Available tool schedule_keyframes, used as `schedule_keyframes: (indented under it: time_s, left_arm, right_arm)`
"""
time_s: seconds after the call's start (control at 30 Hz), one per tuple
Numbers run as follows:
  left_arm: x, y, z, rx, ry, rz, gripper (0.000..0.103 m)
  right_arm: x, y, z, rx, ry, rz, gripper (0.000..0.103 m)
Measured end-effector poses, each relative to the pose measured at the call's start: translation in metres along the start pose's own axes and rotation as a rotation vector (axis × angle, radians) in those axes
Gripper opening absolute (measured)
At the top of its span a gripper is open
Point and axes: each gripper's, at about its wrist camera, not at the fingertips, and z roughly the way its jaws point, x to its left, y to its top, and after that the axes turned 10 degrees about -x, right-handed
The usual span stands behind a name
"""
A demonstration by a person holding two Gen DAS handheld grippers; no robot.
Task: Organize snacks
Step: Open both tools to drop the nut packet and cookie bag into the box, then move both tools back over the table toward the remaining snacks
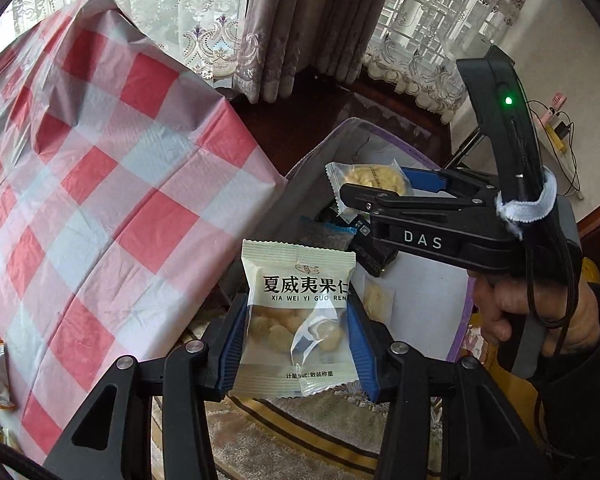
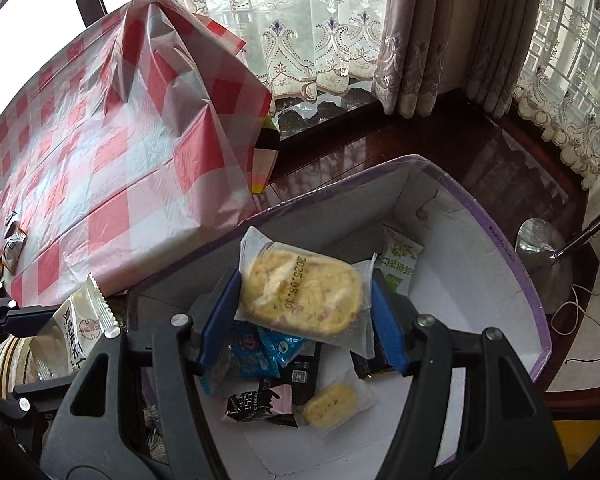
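The left tongs (image 1: 296, 336) are closed on a white nut packet (image 1: 298, 320), its blue pads pressing the packet's two side edges, so the packet stands upright between them with its printed face to the camera. It hangs in the air just beside the box (image 1: 428, 292), off the box's near corner and below the edge of the table (image 1: 100, 168) with its red-and-white checked cloth. The right tongs (image 2: 306, 292) are closed on a clear-wrapped yellow cake (image 2: 300, 292) stamped with a date, gripped at its two ends and held level above the open box (image 2: 500, 240), over the box's left half. In the left wrist view the right tongs (image 1: 342, 192) reach in from the right over the box with the cake (image 1: 374, 178) at their tip. Inside the box, on its white floor, lie a second yellow cake (image 2: 332, 404) nearest the front wall, a black chocolate packet (image 2: 256, 402) beside it, blue packets (image 2: 260, 346) under the held cake, and a green-and-white sachet (image 2: 398, 264) leaning toward the back wall. The box has a purple rim and stands on dark wooden flooring just right of the table. Near the table's left edge lies another small packet (image 2: 14, 248), perhaps two; the view there is too squeezed to say. A lamp base (image 2: 540, 248) stands right of the box.
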Motion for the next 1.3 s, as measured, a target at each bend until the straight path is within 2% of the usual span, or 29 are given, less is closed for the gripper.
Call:
schedule_keyframes:
  time_s: [0.07, 0.13, 0.2, 0.67, 1.0, 1.3]
  left_arm:
    - [-0.007, 0.001, 0.003, 0.009, -0.019, 0.019, 0.050]
    - [-0.011, 0.001, 0.006, 0.023, -0.037, 0.030, 0.060]
    - [-0.014, 0.001, 0.006, 0.027, -0.027, 0.037, 0.063]
    - [0.028, -0.007, -0.016, -0.040, 0.042, -0.114, 0.063]
    - [0.069, -0.033, -0.052, -0.103, 0.119, -0.266, 0.063]
    - [0.111, -0.080, -0.098, -0.149, 0.178, -0.435, 0.063]
  right_arm:
    - [-0.003, 0.000, 0.001, 0.002, -0.006, 0.005, 0.068]
    - [-0.004, 0.001, 0.002, 0.008, -0.009, 0.005, 0.068]
    - [-0.005, 0.000, 0.000, 0.007, -0.008, 0.005, 0.069]
    - [0.012, -0.002, -0.005, 0.014, 0.024, -0.022, 0.073]
    - [0.062, -0.004, -0.012, 0.029, 0.075, -0.101, 0.074]
    - [0.125, -0.007, -0.020, 0.047, 0.165, -0.214, 0.075]
